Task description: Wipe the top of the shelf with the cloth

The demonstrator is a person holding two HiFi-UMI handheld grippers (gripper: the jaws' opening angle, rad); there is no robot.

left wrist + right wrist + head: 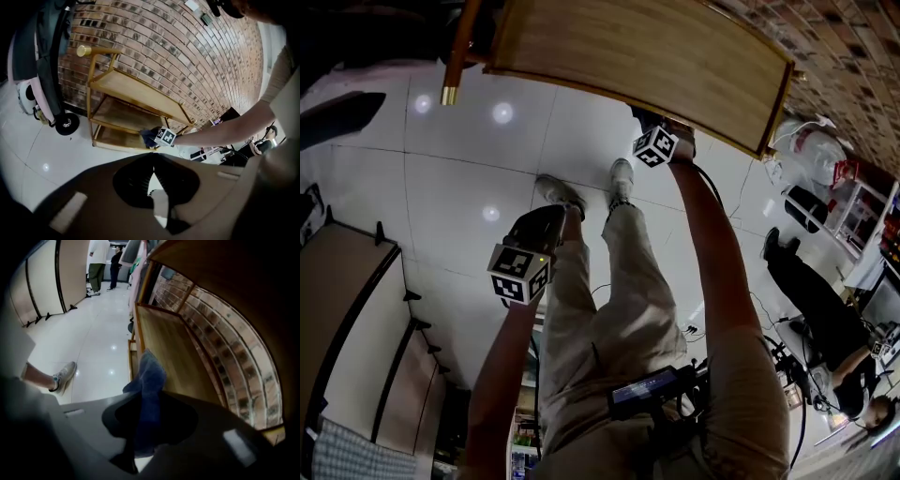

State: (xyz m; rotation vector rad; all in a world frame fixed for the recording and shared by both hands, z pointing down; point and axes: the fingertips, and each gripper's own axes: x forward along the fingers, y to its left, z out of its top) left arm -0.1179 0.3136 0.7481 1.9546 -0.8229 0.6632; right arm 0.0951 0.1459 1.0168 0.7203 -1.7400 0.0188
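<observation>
Cloth [149, 376] pinched in the right gripper [143, 397], down at a lower tier [173, 348]; the shelf top [656, 47] lies above those jaws. Left gripper [152, 164], jaws pressed together on nothing, hangs well back.

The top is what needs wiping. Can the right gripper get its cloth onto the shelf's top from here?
Probably, once drawn back and raised. The right gripper, jaws shut on the cloth, sits in a lower tier under the top board; the front is open, the top bare.
</observation>
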